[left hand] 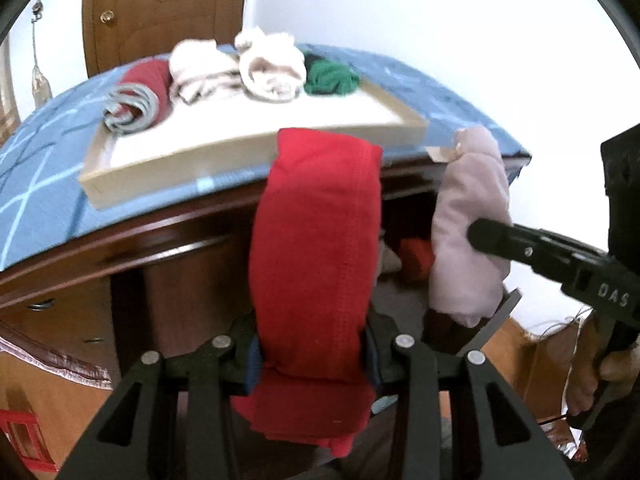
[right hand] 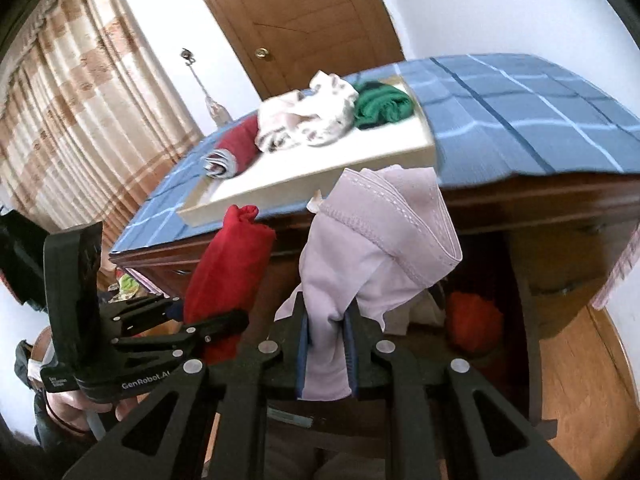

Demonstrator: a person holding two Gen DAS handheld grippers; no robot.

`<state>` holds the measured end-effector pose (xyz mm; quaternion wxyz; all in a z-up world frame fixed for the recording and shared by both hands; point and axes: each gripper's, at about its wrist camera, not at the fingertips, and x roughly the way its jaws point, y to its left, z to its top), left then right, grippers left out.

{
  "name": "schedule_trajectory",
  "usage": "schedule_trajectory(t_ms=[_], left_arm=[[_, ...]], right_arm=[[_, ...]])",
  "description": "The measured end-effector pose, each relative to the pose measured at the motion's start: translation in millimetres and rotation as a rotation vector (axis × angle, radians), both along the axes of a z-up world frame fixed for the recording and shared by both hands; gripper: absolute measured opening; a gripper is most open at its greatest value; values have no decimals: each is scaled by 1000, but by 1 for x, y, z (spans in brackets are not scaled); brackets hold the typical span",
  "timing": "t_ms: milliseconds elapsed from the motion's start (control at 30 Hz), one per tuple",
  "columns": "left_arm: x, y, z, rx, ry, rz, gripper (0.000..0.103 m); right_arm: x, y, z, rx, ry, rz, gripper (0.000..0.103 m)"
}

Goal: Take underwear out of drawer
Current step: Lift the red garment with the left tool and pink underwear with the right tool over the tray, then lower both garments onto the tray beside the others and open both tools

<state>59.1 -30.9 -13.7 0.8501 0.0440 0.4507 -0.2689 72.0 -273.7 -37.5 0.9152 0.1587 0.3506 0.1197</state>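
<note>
Two soft, light pieces are hanging limp: we are pinching the red underwear (left hand: 316, 240) in the left gripper (left hand: 312, 354) and the pale pink underwear (right hand: 360, 280) in the right gripper (right hand: 326, 350), low by their bunched ends.

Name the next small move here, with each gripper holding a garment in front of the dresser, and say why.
Probably carry both up and forward over the tray. The left gripper clamps red underwear, the right gripper pale pink underwear; both hang in front of the dresser edge, and the tray already holds rolled garments with bare space in front.
</note>
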Motion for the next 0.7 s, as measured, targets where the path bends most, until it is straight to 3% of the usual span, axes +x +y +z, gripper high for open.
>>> schedule_trajectory(t_ms=[400, 700], left_arm=[[16, 20, 33, -66, -128, 120, 39], [46, 15, 54, -38, -211, 188, 39]], right_arm=[[20, 37, 57, -39, -150, 92, 17], [48, 58, 83, -77, -211, 119, 17]])
